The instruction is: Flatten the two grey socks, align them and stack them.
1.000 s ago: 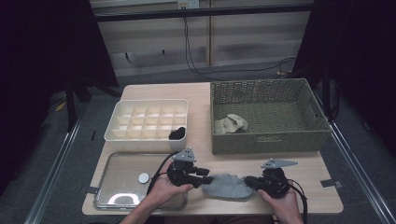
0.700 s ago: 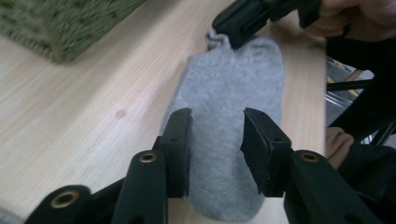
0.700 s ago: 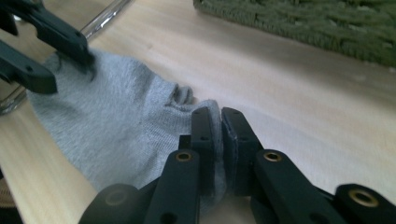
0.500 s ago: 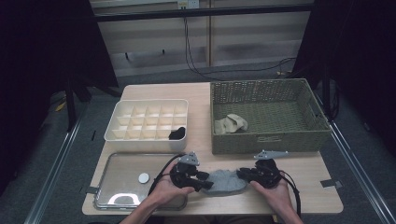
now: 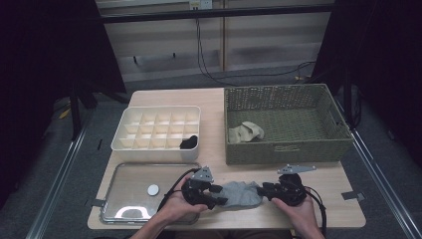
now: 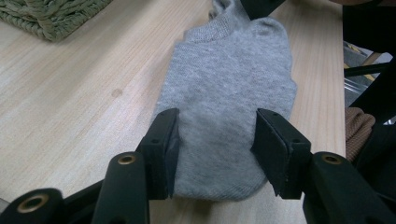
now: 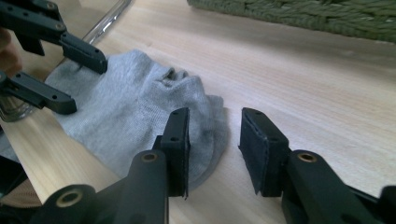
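I have the wooden table under the high view, with the green wicker basket at its far right holding a beige sock. Left of the basket sits the white divider box, a dark rolled item in its near right cell. Nearer me on the left lies the metal tray with a small round disc on it.

The grey sock lies flat on the table's near edge, between my two hands. My left gripper sits at its one end, jaws just opened and parted, the sock lying between the pads without being pinched. My right gripper is at the other end, its jaws also just opened; the sock's edge reaches under one pad, the gap over bare wood. Both are released.
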Motion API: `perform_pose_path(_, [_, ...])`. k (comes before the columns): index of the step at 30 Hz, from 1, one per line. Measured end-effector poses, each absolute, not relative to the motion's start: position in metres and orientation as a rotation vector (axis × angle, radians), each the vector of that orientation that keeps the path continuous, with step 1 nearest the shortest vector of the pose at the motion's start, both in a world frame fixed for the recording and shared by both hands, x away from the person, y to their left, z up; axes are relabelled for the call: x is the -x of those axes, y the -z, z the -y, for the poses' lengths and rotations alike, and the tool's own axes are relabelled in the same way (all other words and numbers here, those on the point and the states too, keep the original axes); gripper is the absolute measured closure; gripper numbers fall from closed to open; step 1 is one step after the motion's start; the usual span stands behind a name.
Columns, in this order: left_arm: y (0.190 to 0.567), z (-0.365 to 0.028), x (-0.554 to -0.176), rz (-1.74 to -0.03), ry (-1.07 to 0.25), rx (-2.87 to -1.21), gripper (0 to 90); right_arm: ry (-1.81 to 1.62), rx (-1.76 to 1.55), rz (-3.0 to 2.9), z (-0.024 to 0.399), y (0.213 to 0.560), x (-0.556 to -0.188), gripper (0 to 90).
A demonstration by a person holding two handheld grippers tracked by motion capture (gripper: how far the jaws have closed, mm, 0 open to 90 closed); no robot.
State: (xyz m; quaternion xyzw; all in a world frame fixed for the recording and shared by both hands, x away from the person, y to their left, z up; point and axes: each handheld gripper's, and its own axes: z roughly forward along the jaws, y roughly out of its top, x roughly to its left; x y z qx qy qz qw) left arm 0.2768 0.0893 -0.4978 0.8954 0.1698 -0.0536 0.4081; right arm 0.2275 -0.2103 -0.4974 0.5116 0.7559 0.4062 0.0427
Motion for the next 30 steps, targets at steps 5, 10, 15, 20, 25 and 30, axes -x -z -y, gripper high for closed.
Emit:
perform_pose_path(5, [0.498, -0.089, -0.276, -0.422, 0.132, -2.253, 50.1, -1.227, -1.540, -2.345, 0.205, 0.499, -0.227, 60.0])
perform_pose_path(10, [0.498, -0.089, -0.276, -0.421, 0.125, -2.259, 50.2, -1.210, -1.485, -2.378, 0.199, 0.500, -0.226, 65.4])
perform_pose_path(15, [0.497, -0.090, -0.276, -0.418, 0.131, -2.272, 50.2, -1.212, -1.447, -2.413, 0.194, 0.502, -0.228, 83.4])
perform_pose_path(20, [0.496, -0.092, -0.272, -0.427, 0.152, -2.267, 50.4, -1.208, -1.462, -2.401, 0.196, 0.501, -0.235, 85.9])
perform_pose_path(25, [0.494, -0.092, -0.271, -0.431, 0.177, -2.279, 52.3, -1.254, -1.470, -2.376, 0.199, 0.497, -0.245, 86.4])
perform_pose_path(30, [0.493, -0.092, -0.271, -0.433, 0.178, -2.296, 55.4, -1.293, -1.455, -2.370, 0.201, 0.493, -0.247, 86.6])
